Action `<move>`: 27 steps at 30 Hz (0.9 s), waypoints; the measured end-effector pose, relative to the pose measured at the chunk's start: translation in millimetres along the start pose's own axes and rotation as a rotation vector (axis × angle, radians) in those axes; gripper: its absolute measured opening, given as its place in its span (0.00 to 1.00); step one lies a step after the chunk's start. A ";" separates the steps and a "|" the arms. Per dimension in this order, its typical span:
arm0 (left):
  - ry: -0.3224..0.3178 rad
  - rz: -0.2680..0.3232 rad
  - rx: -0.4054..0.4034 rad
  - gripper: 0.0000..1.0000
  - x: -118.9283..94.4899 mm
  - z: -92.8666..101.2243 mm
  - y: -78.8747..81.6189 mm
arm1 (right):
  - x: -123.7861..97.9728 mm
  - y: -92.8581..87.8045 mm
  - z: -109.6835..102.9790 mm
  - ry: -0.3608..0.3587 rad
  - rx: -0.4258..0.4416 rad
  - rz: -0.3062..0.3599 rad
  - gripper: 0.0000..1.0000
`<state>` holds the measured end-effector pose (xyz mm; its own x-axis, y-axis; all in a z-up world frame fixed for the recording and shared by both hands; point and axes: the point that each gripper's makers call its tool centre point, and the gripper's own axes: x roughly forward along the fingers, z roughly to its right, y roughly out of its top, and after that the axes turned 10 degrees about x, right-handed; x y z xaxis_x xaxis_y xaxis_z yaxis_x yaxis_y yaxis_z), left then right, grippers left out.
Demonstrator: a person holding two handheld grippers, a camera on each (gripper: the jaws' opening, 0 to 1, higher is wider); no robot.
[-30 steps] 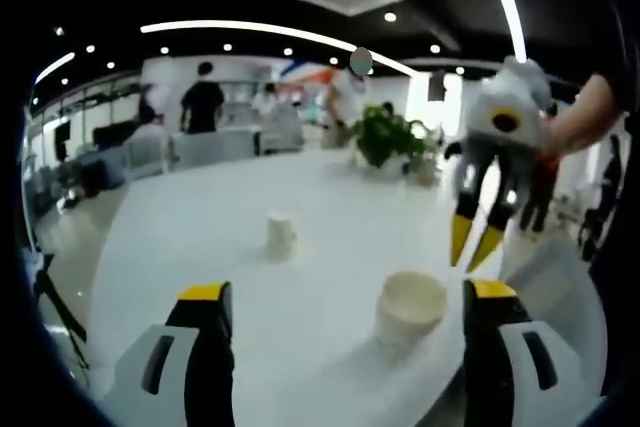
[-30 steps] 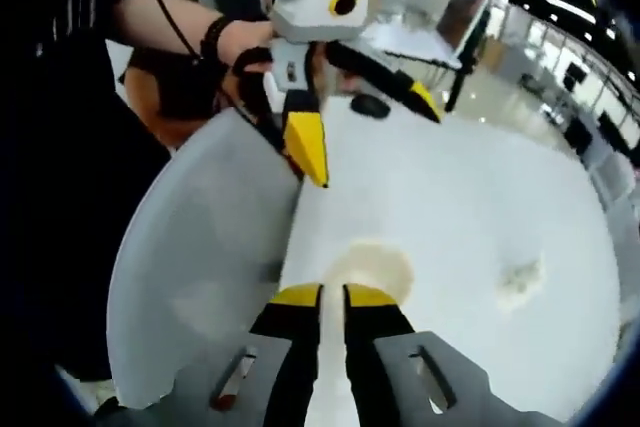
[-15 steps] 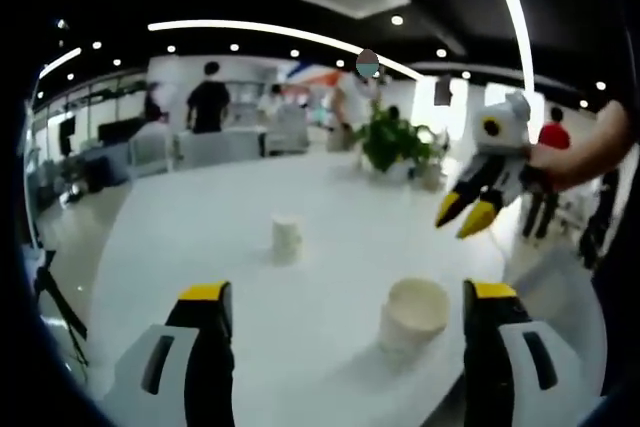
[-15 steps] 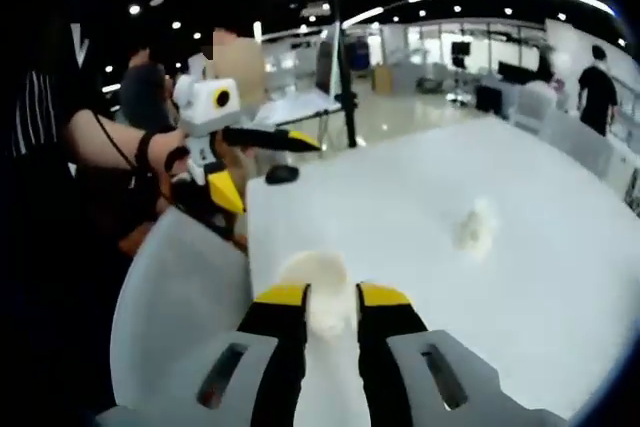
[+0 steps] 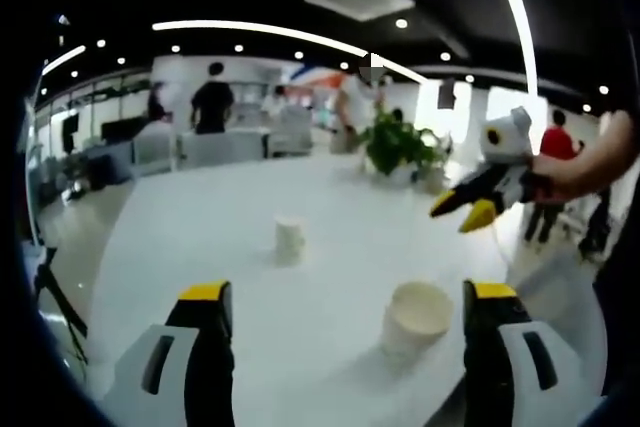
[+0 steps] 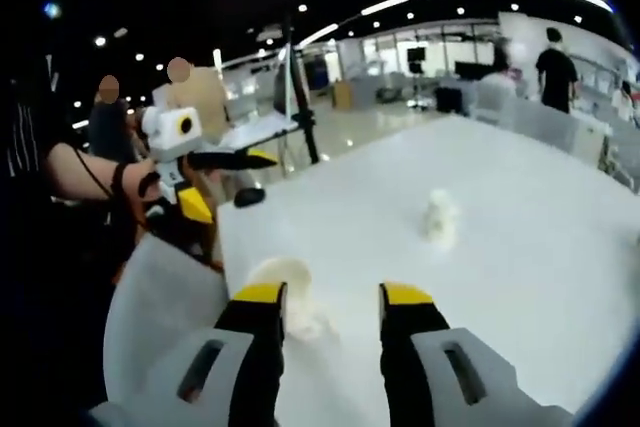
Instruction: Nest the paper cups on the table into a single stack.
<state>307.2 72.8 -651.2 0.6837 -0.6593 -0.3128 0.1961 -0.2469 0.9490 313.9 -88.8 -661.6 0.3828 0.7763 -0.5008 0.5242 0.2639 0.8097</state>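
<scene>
Presently: left gripper (image 5: 340, 292) jaws wide apart, holding nothing; right gripper (image 6: 332, 292) jaws parted, holding nothing. Near paper cup (image 5: 415, 315) upright beside counter (image 5: 200, 237) edge. Far paper cup (image 5: 289, 239) mid-counter, well apart. Potted plant (image 5: 397, 144) at far edge.

1. The white surface (image 5: 200, 237) lies bare and open between the near cup (image 5: 415, 315) and the far cup (image 5: 289, 239), which stand well apart.
2. The right tool (image 5: 468, 209) hovers above the surface's right edge, blocking that side.
3. A plant (image 5: 398, 144) stands at the far end.
</scene>
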 end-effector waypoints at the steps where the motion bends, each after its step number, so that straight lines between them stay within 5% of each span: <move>1: -0.001 -0.001 0.002 0.93 -0.1 0.3 0.0 | -1.5 2.0 4.4 -0.031 -0.024 0.010 0.40; 14: 0.006 -0.001 -0.004 0.93 1.3 -4.7 -0.4 | -4.1 1.9 14.9 -0.078 0.001 0.038 0.55; 27: 0.012 -0.002 -0.003 0.93 3.2 -12.9 1.5 | -9.7 -1.2 40.0 -0.184 0.059 0.093 0.94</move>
<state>318.7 79.5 -650.3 0.6919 -0.6498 -0.3146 0.1997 -0.2465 0.9483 340.0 -119.5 -669.9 0.5612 0.6770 -0.4761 0.5213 0.1576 0.8387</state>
